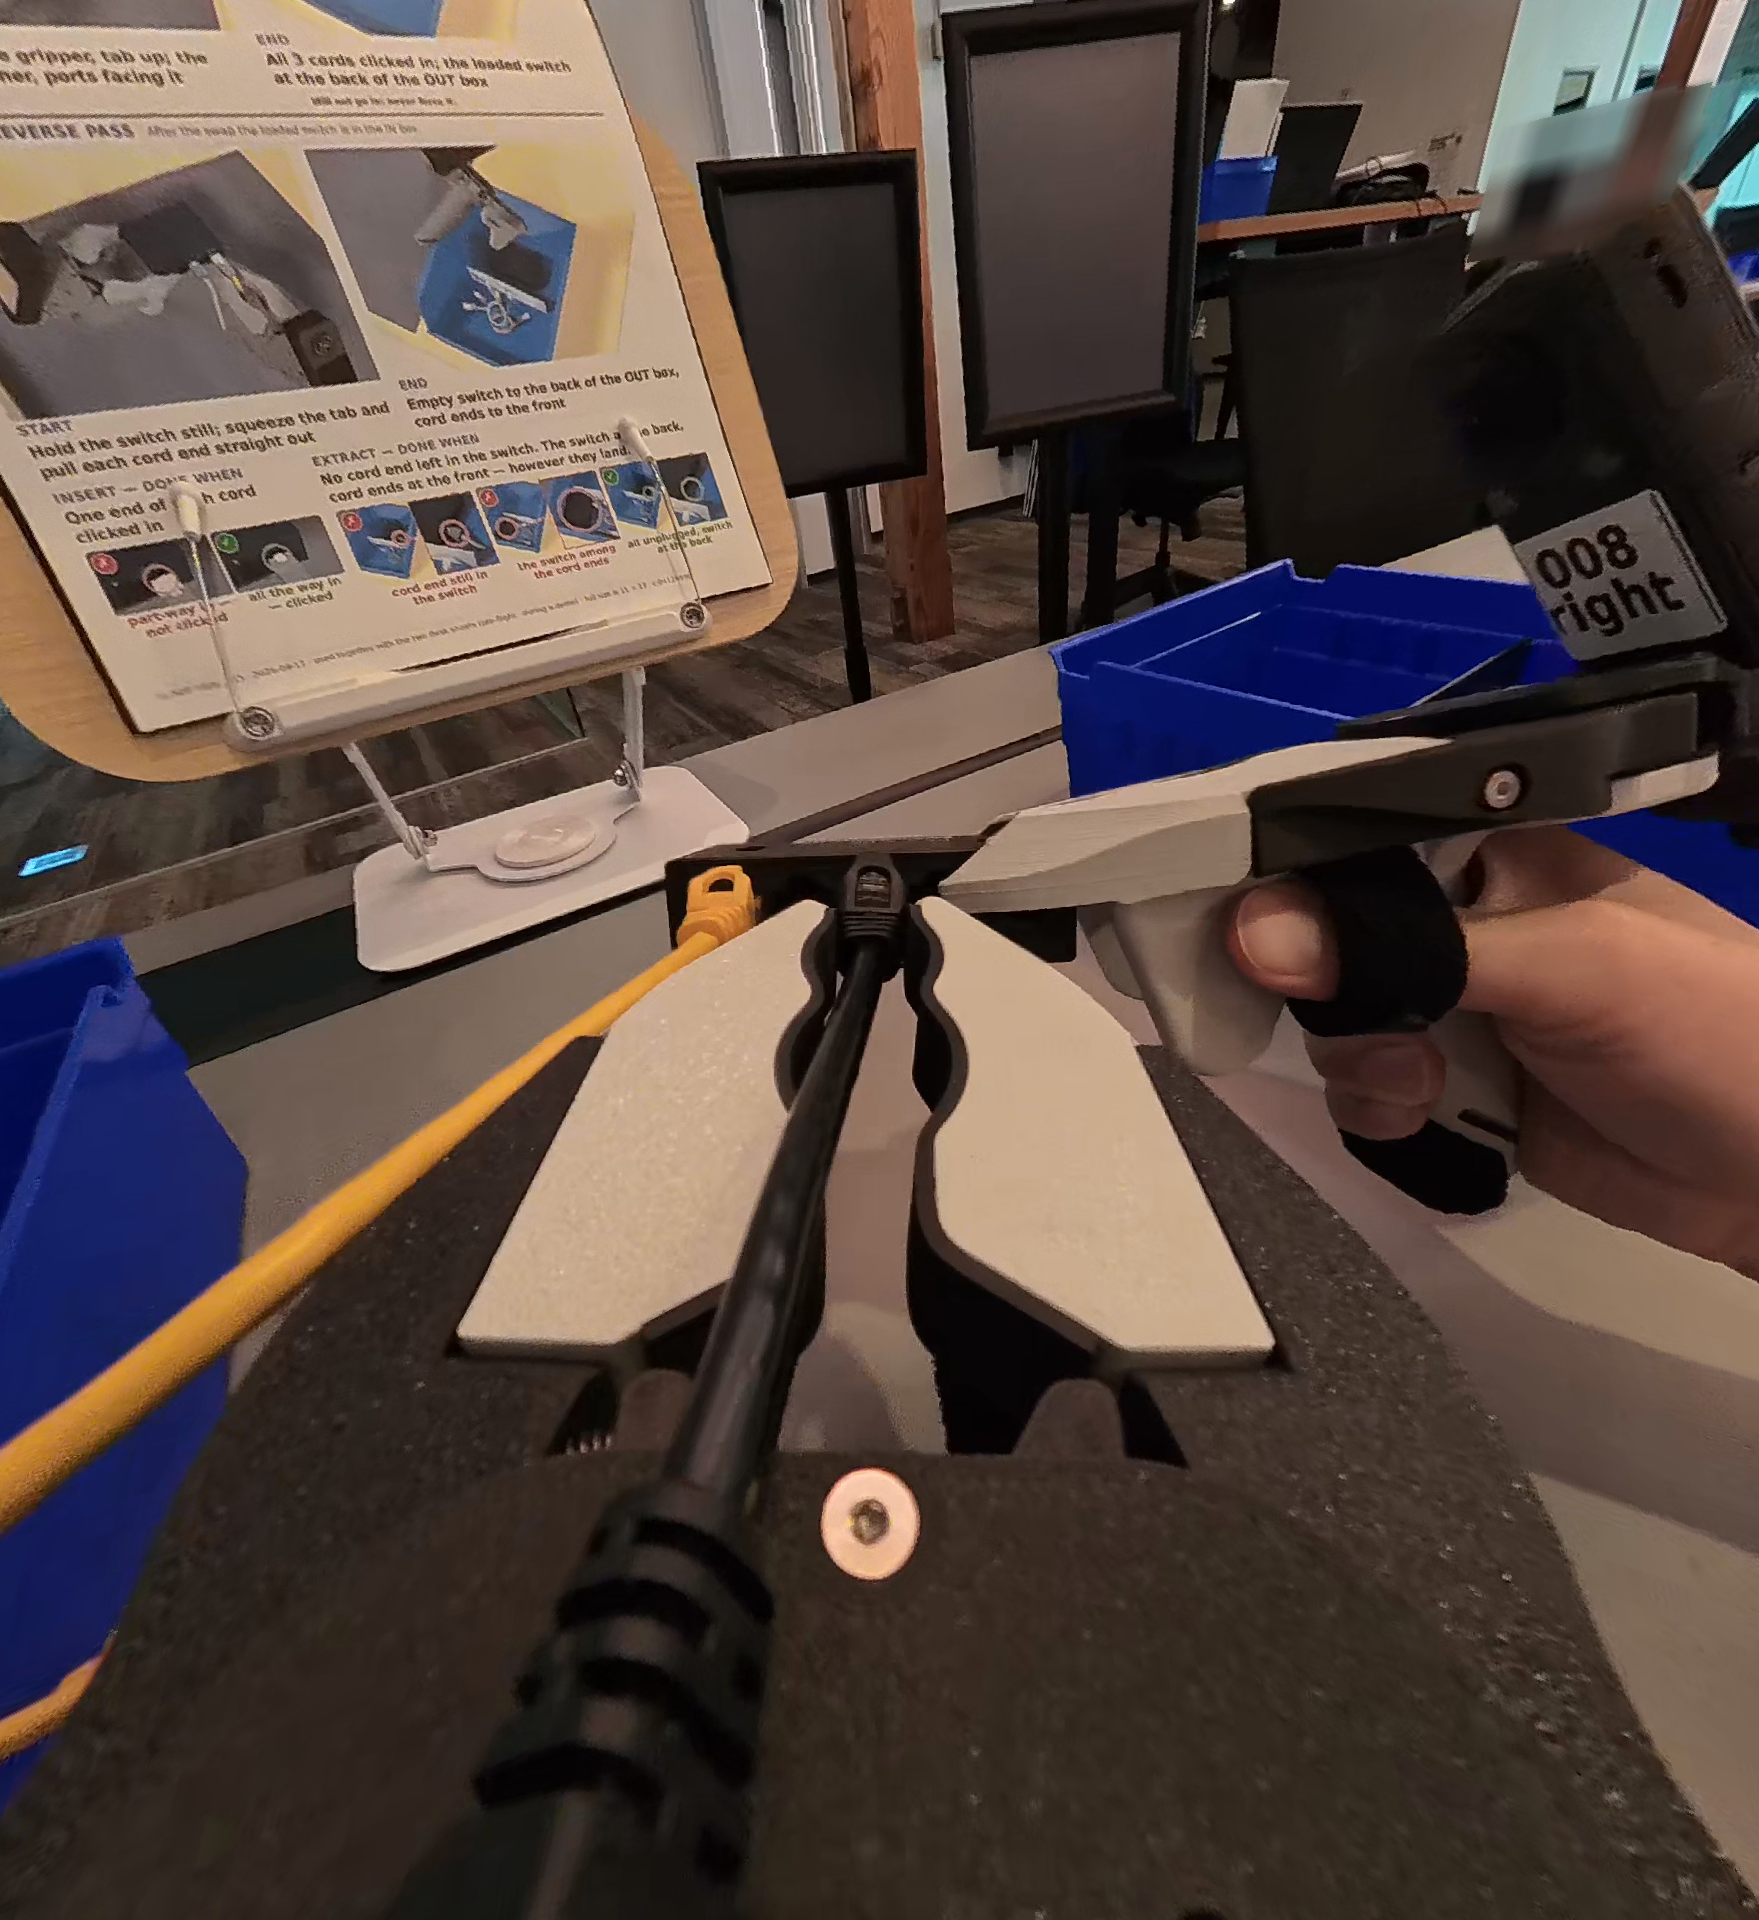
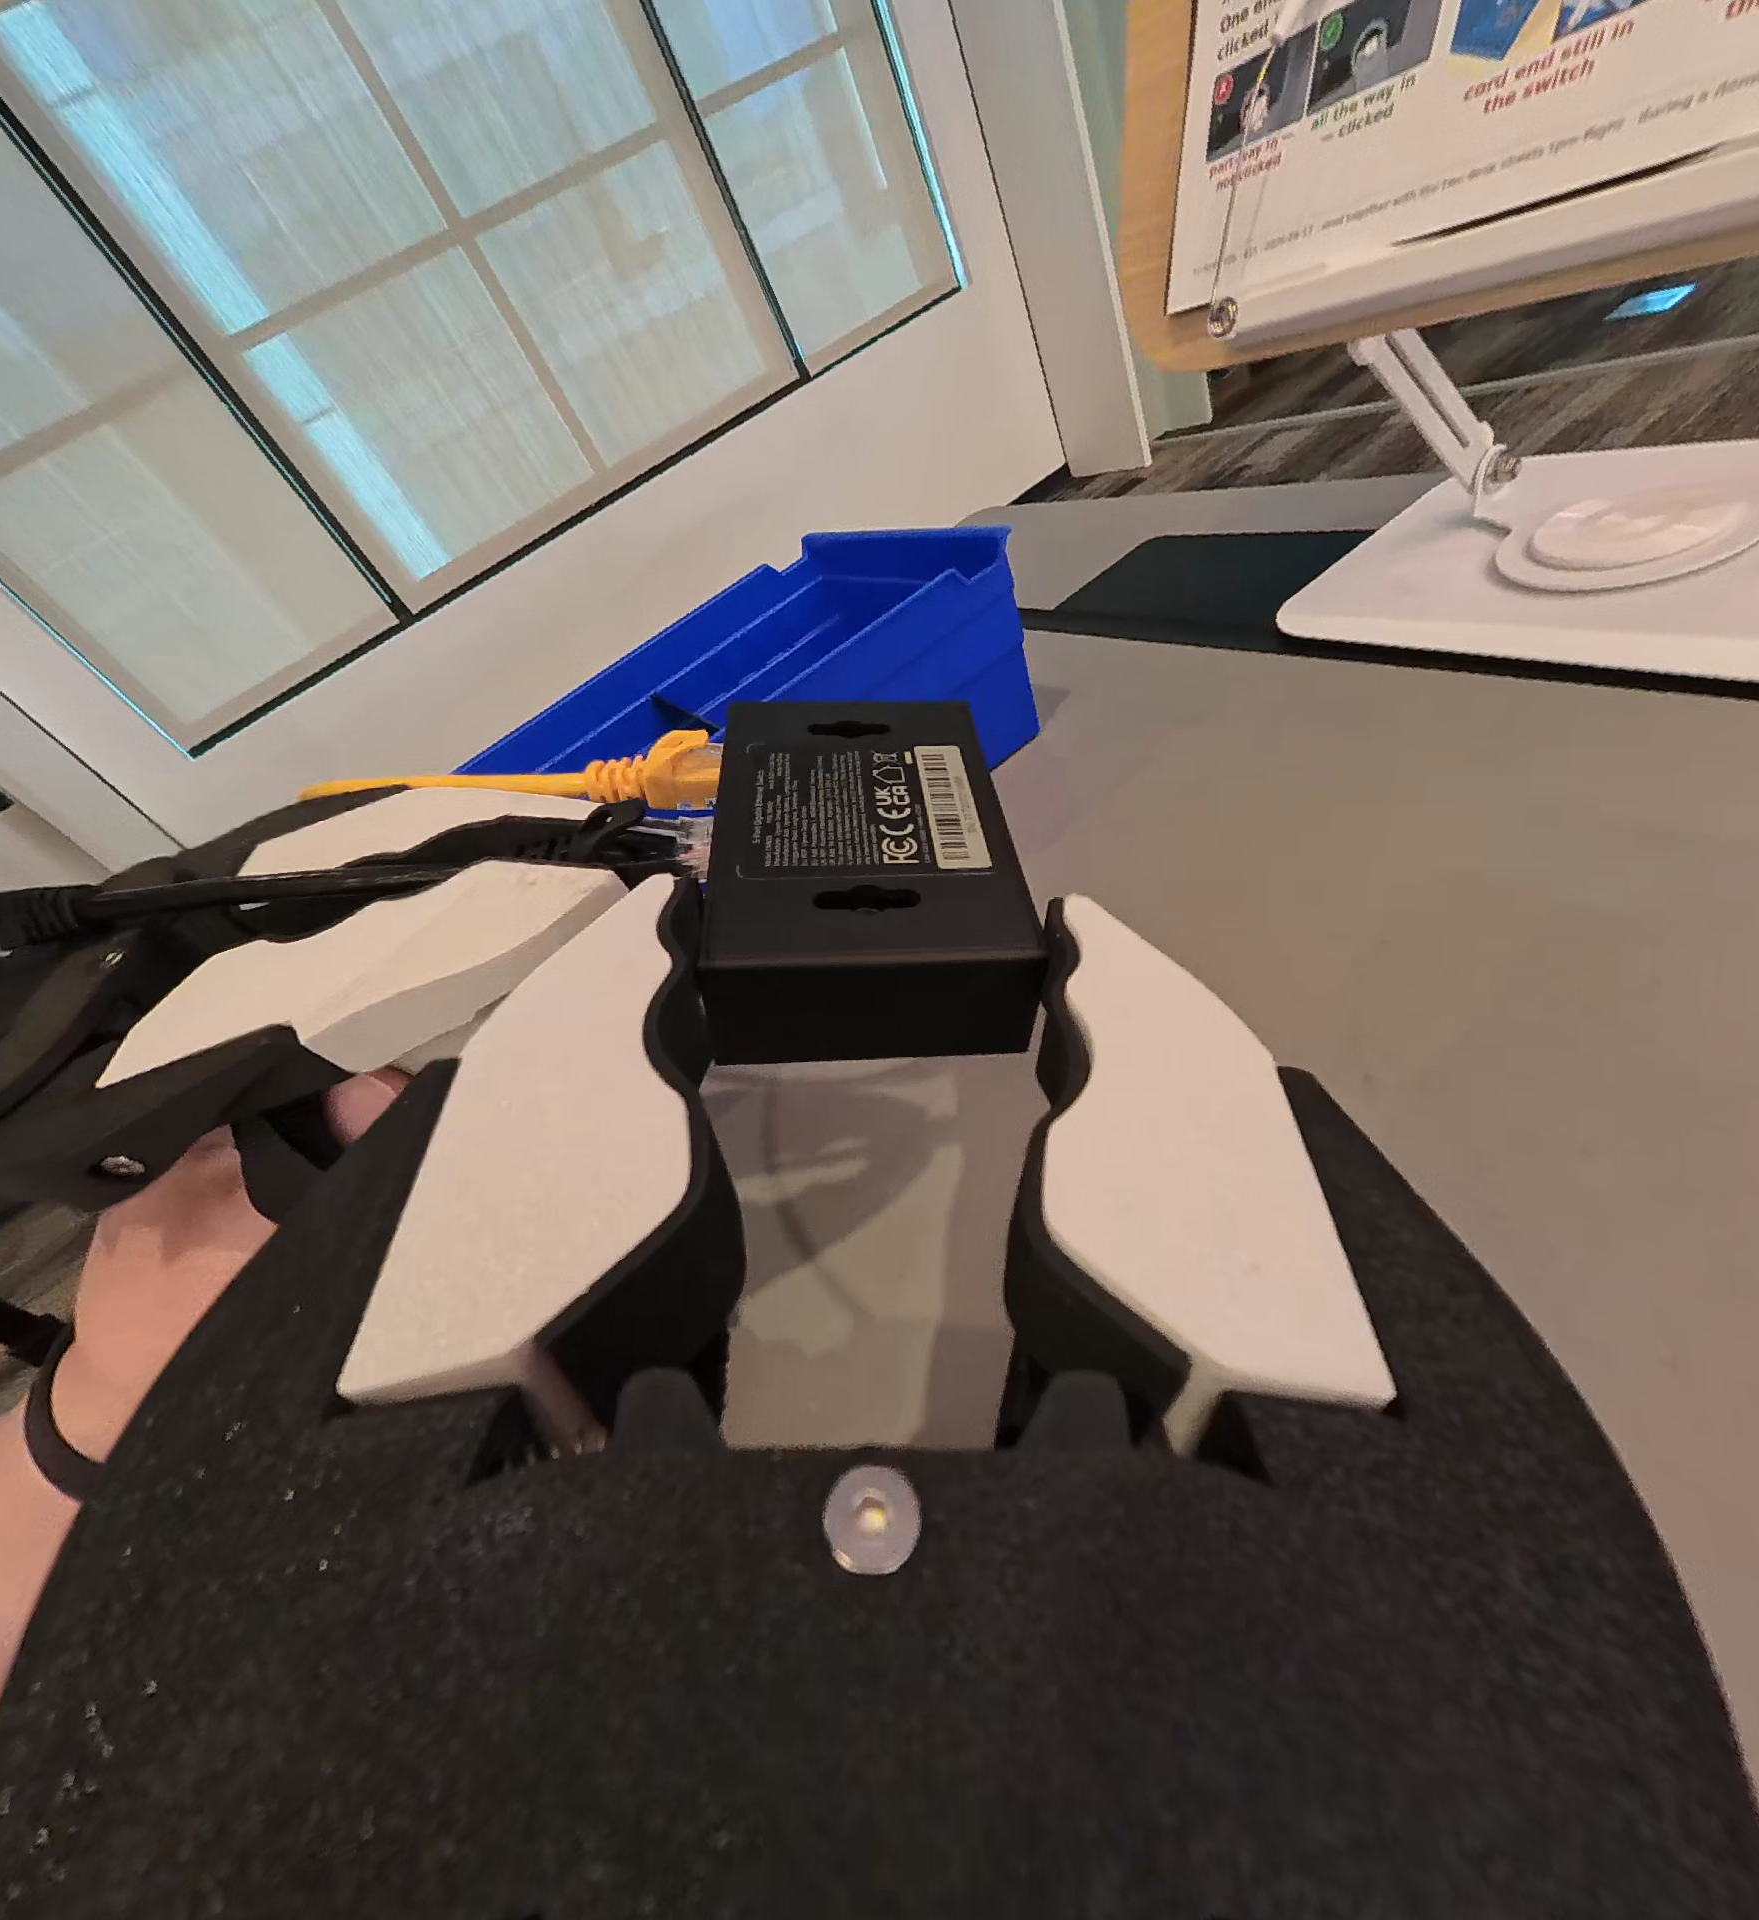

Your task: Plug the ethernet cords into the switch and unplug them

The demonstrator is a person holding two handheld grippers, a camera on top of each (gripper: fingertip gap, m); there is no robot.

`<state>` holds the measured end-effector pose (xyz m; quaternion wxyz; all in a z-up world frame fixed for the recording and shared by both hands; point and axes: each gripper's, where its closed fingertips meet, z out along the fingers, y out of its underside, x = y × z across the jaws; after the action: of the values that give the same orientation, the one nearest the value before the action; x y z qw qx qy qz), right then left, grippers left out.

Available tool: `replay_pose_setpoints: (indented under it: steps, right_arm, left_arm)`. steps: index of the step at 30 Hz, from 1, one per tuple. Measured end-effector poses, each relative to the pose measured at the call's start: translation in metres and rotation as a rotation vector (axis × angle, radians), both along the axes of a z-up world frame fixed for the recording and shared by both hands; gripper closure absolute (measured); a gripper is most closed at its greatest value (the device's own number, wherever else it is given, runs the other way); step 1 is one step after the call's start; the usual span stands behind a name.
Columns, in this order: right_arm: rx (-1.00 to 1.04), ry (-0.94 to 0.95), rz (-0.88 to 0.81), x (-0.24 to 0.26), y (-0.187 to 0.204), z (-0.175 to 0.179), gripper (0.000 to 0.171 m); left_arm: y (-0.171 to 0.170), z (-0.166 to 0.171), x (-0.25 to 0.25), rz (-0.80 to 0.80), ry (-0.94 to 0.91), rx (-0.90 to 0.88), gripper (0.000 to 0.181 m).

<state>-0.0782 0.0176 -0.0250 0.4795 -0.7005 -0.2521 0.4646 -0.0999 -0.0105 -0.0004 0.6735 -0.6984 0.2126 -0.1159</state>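
My right gripper [image 2: 870,920] is shut on a black switch [image 2: 859,831] and holds it above the grey table, label side up. A yellow cord's plug [image 2: 669,774] sits in a port on the switch's left face. My left gripper [image 1: 870,920] is shut on a black cord [image 1: 823,1132] just behind its plug [image 1: 870,888], which is at a port of the switch [image 1: 781,878] next to the yellow plug [image 1: 714,904]. I cannot tell how deep the black plug sits. The right gripper [image 1: 968,868] reaches in from the right, and the left gripper [image 2: 636,847] from the left.
A blue bin [image 1: 54,1195] stands at the left and another blue bin [image 1: 1270,665] at the right, behind the right gripper. An instruction sheet on a white stand [image 1: 542,862] stands at the table's far side. The yellow cord [image 1: 335,1216] trails back to the left.
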Motion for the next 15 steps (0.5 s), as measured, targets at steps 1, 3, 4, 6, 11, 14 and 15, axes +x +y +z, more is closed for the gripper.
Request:
replay_pose_setpoints:
  steps: [1,3,4,6,11,14,15]
  right_arm:
    - [0.009,-0.004,-0.002,0.000,0.000,0.000,0.111]
    - [0.030,-0.014,-0.011,0.000,-0.001,0.002,0.111]
    - [0.039,-0.008,-0.017,-0.001,-0.001,0.004,0.111]
    - [0.057,0.011,-0.022,-0.002,-0.003,0.008,0.111]
    - [0.128,0.017,-0.023,-0.004,-0.009,0.017,0.111]
    - [0.201,0.022,-0.021,-0.003,-0.012,0.025,0.111]
    - [0.233,0.017,-0.018,-0.003,-0.015,0.029,0.111]
  left_arm:
    - [0.000,0.000,0.000,-0.006,-0.015,-0.008,0.170]
    - [-0.001,0.002,-0.001,-0.009,-0.049,-0.008,0.170]
    - [-0.001,0.004,-0.001,-0.006,-0.062,0.001,0.170]
    - [-0.003,0.008,-0.002,0.003,-0.080,0.020,0.170]
    - [-0.005,0.011,-0.002,-0.005,-0.059,0.048,0.170]
    - [-0.009,0.019,0.000,0.003,-0.022,0.117,0.170]
    - [-0.012,0.023,0.000,0.008,-0.008,0.147,0.170]
